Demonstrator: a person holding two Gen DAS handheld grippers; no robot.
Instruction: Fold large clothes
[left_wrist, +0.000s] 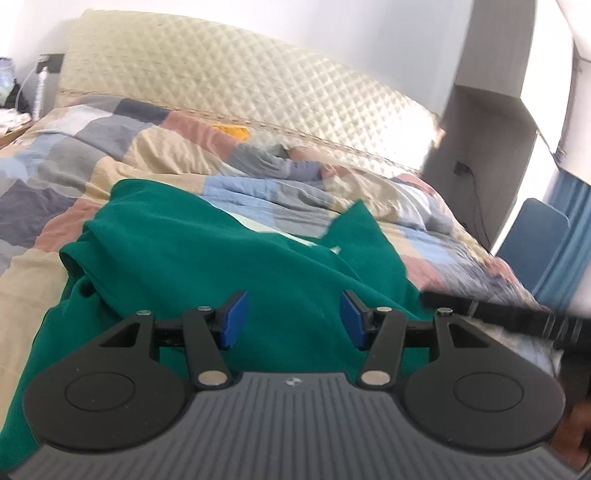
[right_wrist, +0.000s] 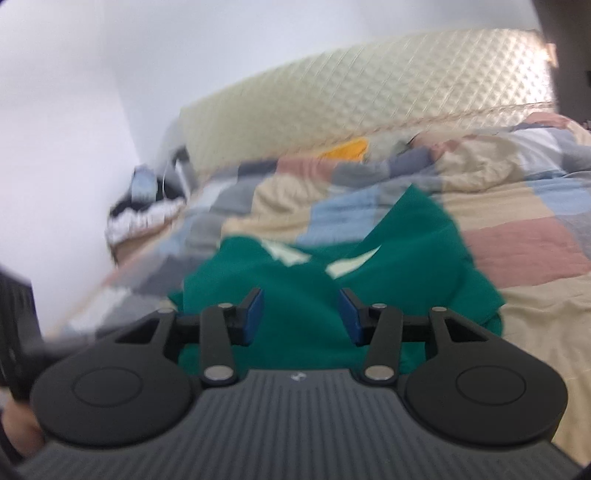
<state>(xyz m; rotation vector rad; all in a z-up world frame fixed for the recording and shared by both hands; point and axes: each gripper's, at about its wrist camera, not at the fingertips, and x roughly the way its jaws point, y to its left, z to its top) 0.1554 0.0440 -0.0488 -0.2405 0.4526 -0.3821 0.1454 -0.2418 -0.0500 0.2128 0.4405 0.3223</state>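
A large green garment (left_wrist: 207, 258) lies rumpled on the patchwork quilt (left_wrist: 74, 155) of a bed, with a pale lining showing at its far edge. My left gripper (left_wrist: 293, 319) hovers over its near part, open, its blue pads (left_wrist: 234, 319) apart with only cloth lying below them. In the right wrist view the same green garment (right_wrist: 369, 258) is bunched in front of my right gripper (right_wrist: 301, 317), which is also open with nothing pinched between its blue pads (right_wrist: 351, 319). Part of the right gripper (left_wrist: 517, 317) shows as a black bar at the right of the left wrist view.
A quilted cream headboard (left_wrist: 221, 74) runs along the far side of the bed. A yellow cloth (right_wrist: 349, 149) lies near it. A bedside table with clutter (right_wrist: 144, 218) stands at the left. A blue chair (left_wrist: 532, 240) and a grey column (left_wrist: 491, 110) stand at the right.
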